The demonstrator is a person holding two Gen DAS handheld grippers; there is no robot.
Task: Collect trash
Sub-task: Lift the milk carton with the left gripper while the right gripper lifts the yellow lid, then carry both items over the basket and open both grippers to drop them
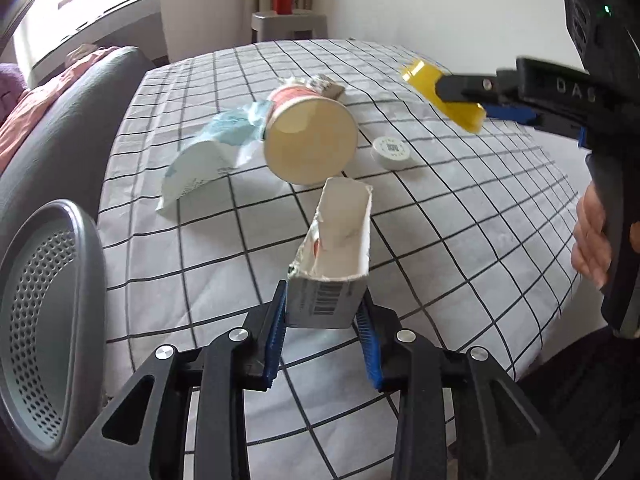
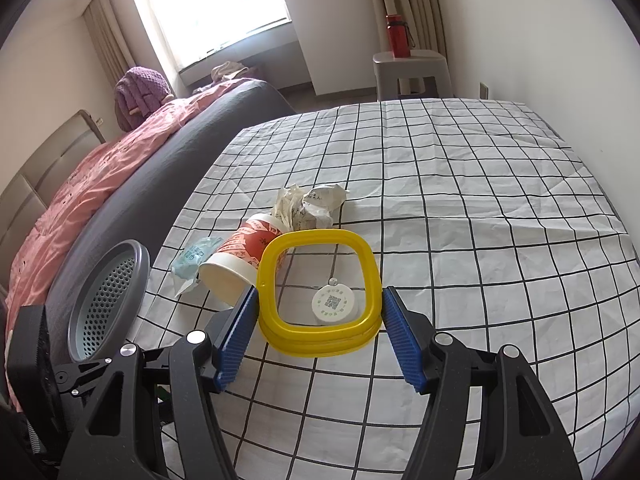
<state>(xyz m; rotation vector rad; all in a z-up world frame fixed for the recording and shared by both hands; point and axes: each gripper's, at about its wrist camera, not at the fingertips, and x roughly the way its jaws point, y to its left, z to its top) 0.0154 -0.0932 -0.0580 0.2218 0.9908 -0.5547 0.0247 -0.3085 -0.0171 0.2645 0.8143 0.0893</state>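
From the left tongs [image 1: 322,320] we look low along the surface [image 1: 460,240] toward its far edge; from the right tongs [image 2: 318,332] we sit higher, facing likewise. Both share the paper cup [image 1: 310,138] and mesh bin [image 1: 44,320].

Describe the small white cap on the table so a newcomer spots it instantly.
On the checked tablecloth, look just right of the tipped orange paper cup. The white cap lies flat there: a small round disc with a printed code, unlike the crumpled paper behind.

Blown-out window [image 2: 224,4] daylight, soft shadows, strong fisheye bending, dark corners.
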